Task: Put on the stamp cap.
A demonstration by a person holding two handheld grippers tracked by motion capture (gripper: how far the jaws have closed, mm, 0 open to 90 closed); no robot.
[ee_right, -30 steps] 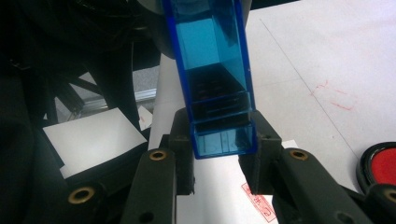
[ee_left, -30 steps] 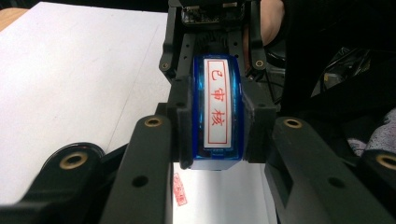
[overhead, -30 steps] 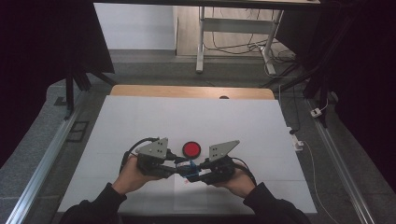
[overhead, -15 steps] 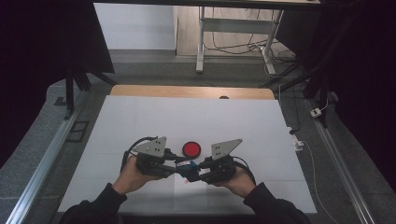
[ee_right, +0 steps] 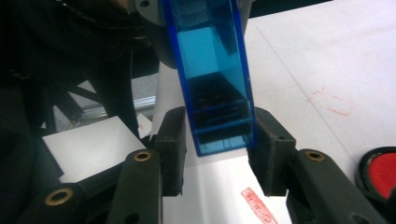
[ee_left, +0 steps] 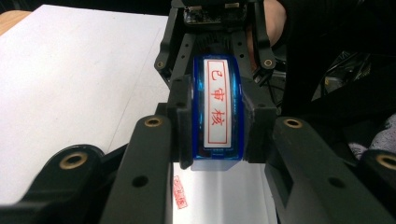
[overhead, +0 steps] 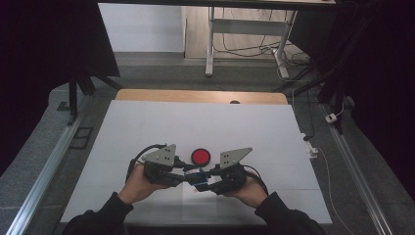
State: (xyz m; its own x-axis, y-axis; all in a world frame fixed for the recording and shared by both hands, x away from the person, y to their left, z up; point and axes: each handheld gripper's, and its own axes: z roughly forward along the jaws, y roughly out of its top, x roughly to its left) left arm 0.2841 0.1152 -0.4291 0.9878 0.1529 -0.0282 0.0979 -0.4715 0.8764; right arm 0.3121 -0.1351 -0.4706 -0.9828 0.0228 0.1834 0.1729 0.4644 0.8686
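A blue translucent stamp point(overhead: 198, 176) with a white label of red characters point(ee_left: 218, 112) is held above the white sheet between my two grippers, which point at each other. My left gripper point(ee_left: 218, 128) is shut on it, with both pads pressed against its sides. My right gripper point(ee_right: 219, 149) faces the stamp's other end point(ee_right: 219, 93). Its jaws have just been opening, and its pads now stand close beside the stamp without pressing on it. In the high view the left gripper point(overhead: 190, 176) and the right gripper point(overhead: 206, 178) meet near the table's front.
A round red ink pad point(overhead: 200, 156) in a black case lies just behind the grippers, also at the edge of the right gripper view point(ee_right: 380, 172). A red stamped mark point(ee_right: 256, 201) sits on the white sheet point(overhead: 195, 122) below the stamp. A wooden strip point(overhead: 161, 95) runs along the table's far edge.
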